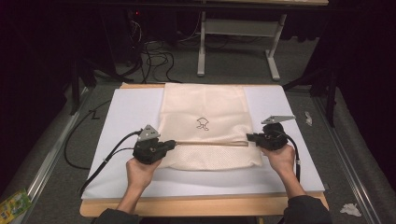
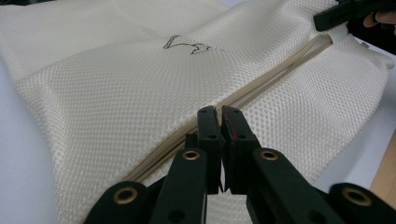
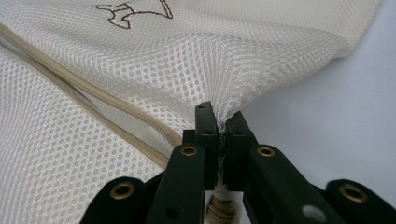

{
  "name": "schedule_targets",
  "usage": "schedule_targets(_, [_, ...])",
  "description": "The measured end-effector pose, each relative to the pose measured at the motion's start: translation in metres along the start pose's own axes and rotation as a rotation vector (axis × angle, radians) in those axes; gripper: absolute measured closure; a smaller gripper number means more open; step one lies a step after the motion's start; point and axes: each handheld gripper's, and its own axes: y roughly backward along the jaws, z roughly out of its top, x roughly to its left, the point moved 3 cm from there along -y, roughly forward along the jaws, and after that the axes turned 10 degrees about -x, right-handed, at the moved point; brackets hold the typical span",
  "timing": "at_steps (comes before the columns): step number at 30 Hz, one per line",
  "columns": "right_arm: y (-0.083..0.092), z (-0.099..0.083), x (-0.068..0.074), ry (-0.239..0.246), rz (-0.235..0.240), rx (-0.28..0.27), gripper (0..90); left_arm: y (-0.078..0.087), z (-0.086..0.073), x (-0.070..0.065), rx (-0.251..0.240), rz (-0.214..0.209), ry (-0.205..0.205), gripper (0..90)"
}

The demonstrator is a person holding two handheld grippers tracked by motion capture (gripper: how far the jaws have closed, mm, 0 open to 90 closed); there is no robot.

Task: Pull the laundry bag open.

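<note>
A cream mesh bag (image 1: 205,107) with a small dark logo (image 1: 202,123) lies flat on a white sheet (image 1: 126,112). A tan cord (image 1: 210,143) runs across the bag from side to side. My left gripper (image 1: 173,143) is at the bag's left edge, where the cord ends. In the left gripper view its jaws (image 2: 219,114) are shut over the mesh (image 2: 116,93) at the cord (image 2: 280,70). My right gripper (image 1: 249,137) is at the right edge. There its jaws (image 3: 219,116) pinch a raised fold of mesh (image 3: 187,60) beside the cord (image 3: 70,79).
The sheet covers a wooden table with its front edge (image 1: 201,205) near the person. Beyond the table stand a white metal frame (image 1: 243,28) and loose cables (image 1: 154,56) on the grey floor. A green packet (image 1: 14,203) and crumpled paper (image 1: 350,209) lie on the floor.
</note>
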Motion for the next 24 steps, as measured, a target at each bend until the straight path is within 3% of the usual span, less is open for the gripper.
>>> schedule_targets(24, [0.002, -0.002, -0.002, 0.003, -0.009, 0.009, 88.7, 0.012, 0.0, 0.01, -0.009, 0.029, 0.01, 87.5])
